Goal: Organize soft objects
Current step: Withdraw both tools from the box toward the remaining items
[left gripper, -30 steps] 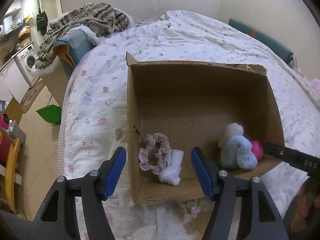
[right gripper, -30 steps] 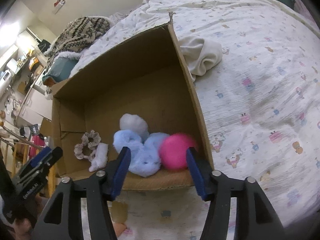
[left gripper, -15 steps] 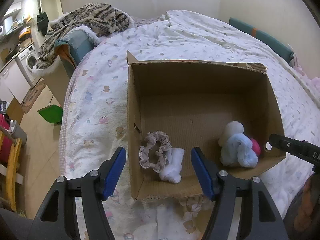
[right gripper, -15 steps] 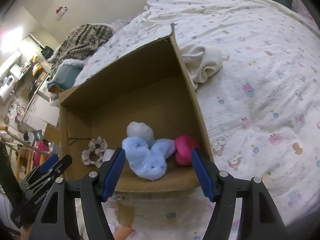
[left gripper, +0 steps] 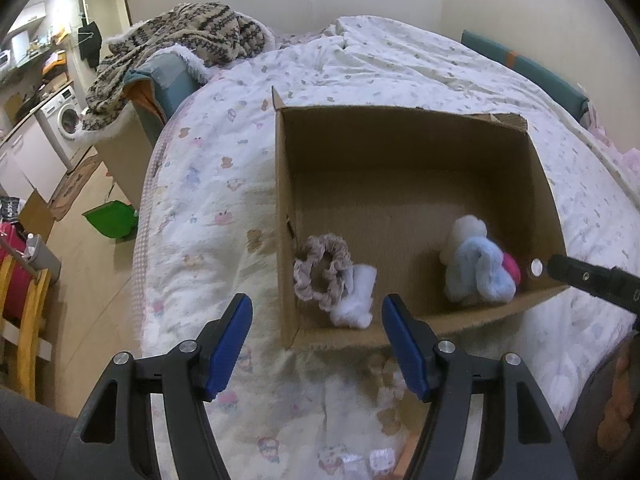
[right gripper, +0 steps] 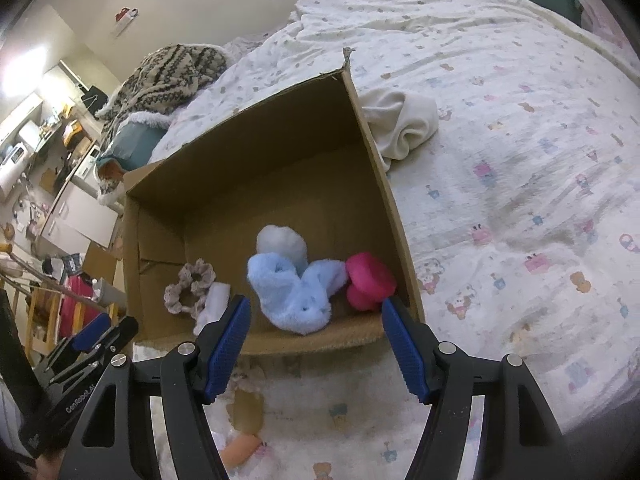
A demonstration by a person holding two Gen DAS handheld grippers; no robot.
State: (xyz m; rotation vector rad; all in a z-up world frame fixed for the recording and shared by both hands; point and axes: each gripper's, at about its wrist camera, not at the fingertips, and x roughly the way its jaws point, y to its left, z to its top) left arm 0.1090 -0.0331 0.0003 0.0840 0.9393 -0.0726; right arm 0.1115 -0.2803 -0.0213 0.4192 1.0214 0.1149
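Cardboard box [left gripper: 400,152]: it stands on the printed bed cover [right gripper: 520,140] with its top open; the walls are thin and would probably bend under a push, so things should be lowered in from above.
Left gripper [left gripper: 316,344]: its blue fingers are spread wide apart and hold nothing; it hovers over the bed cover, just before the near left corner of the box.
Scrunchie [left gripper: 322,272]: it lies in the near left corner of the box, a gathered ring of beige cloth. It looks very light and limp; one band of the ring is the best place to pinch.
Small white cloth [left gripper: 356,296]: it touches the scrunchie on its right side; soft and loose, it would likely crumple in a grip.
White ball [right gripper: 282,242]: fluffy, behind the blue piece; probably almost weightless.
Light blue plush piece [right gripper: 292,292]: two thick fleecy lobes near the front wall. It seems squashy and not slippery; the fold in the middle should give a sure hold.
Pink object [right gripper: 368,280]: it rests against the right wall; smoother, and perhaps firmer than the others.
Right gripper [right gripper: 316,344]: the fingers are wide apart and empty, in front of the near wall of the box.
Cream cloth [right gripper: 400,124]: it lies bunched on the bed cover outside the box, touching the right wall; probably the next thing to put in. It is limp, so a thick fold on top is best to grip.
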